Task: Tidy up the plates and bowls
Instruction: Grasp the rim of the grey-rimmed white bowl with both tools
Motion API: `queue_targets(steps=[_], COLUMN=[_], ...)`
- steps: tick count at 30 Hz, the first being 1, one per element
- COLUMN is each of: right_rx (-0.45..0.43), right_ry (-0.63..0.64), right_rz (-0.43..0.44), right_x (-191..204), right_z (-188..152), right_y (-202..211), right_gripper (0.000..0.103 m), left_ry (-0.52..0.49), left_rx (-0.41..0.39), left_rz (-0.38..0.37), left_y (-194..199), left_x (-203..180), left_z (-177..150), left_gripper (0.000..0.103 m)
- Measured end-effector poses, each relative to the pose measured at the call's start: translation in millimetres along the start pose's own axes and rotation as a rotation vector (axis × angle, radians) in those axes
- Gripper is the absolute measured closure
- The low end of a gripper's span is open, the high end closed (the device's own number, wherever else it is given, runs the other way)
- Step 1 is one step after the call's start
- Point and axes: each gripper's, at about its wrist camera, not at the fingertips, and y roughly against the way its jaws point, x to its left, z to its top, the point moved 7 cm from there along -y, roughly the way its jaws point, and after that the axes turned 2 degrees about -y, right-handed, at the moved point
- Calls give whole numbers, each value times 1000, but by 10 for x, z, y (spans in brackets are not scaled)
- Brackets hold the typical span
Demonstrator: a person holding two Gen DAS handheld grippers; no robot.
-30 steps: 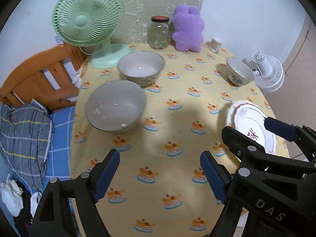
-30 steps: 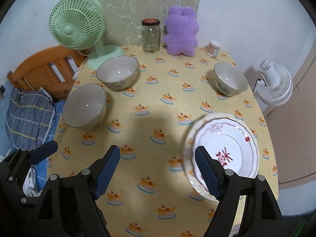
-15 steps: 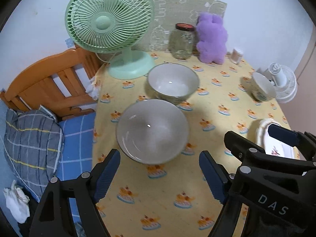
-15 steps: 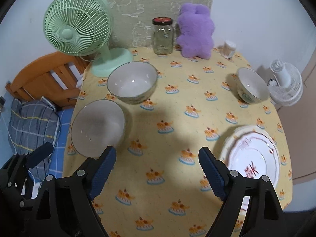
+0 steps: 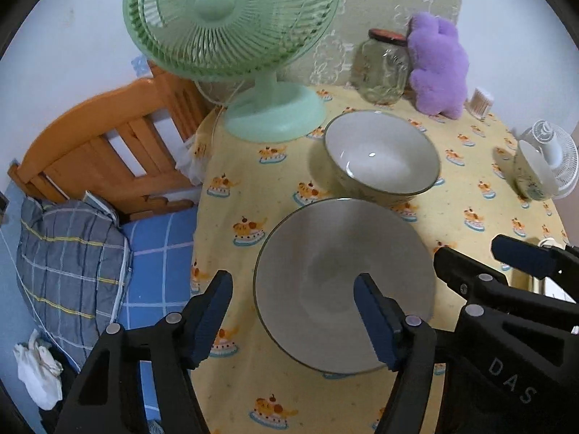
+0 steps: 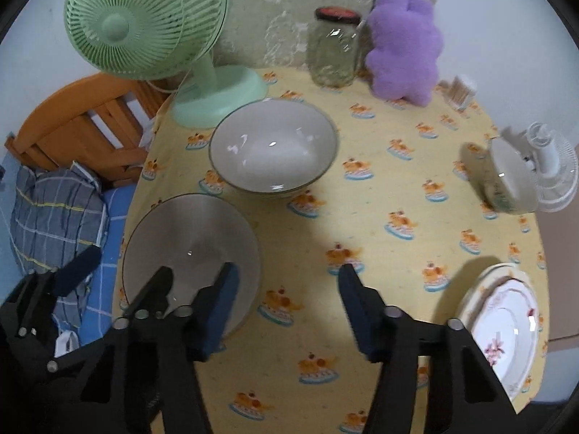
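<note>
A large grey bowl (image 5: pixel 343 282) (image 6: pixel 191 249) stands near the table's left edge. My left gripper (image 5: pixel 295 318) (image 6: pixel 115 278) straddles its left rim, one finger outside and one over the inside. Its jaws are closing, and the pads stand clear of the rim. My right gripper (image 6: pixel 287 307) (image 5: pixel 470 253) straddles the bowl's right rim. It is closing too, without touching the bowl. A second large bowl (image 5: pixel 380 155) (image 6: pixel 271 148) sits just behind. A small bowl (image 6: pixel 506 177) is at the far right, and a flowered plate (image 6: pixel 503 325) lies at the near right.
A green fan (image 5: pixel 231 18), a glass jar (image 5: pixel 383 68), a purple plush (image 5: pixel 438 65) and a small toothpick holder (image 5: pixel 481 101) line the back of the yellow tablecloth (image 6: pixel 380 188). A wooden bed frame (image 5: pixel 101 155) and bedding lie left; a white fan (image 6: pixel 550 166) stands right.
Both grippers have moved left and down to the near grey bowl, and their jaws have narrowed. The plate has slid to the right edge of both views.
</note>
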Motion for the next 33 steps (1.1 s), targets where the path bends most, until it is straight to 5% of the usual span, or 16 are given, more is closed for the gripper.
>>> queue_targets(steps=[4,8,10,13,33], right_rx=[12,40,63,83,116], right_ry=[9,19,29,44,155], right_rz=[6,12,21,28,-5], right_x=[84,141,168,189,198], right_z=[19,24,9,-10,-59], right_y=[-138,-273,-329,-384,-300], right_gripper=[56,71,89,93,93], left_ry=[-1,3,-8,-37,-80], left_rx=[20,55,68,68,129], left_rz=[5,-10,-3,4,-34], left_y=[-110,-217,-258,-265,-204], left_x=[41,54,50,37,-37], left_z=[-6,-27,-32,-25,-110], left_gripper=[40,61,64,67,68])
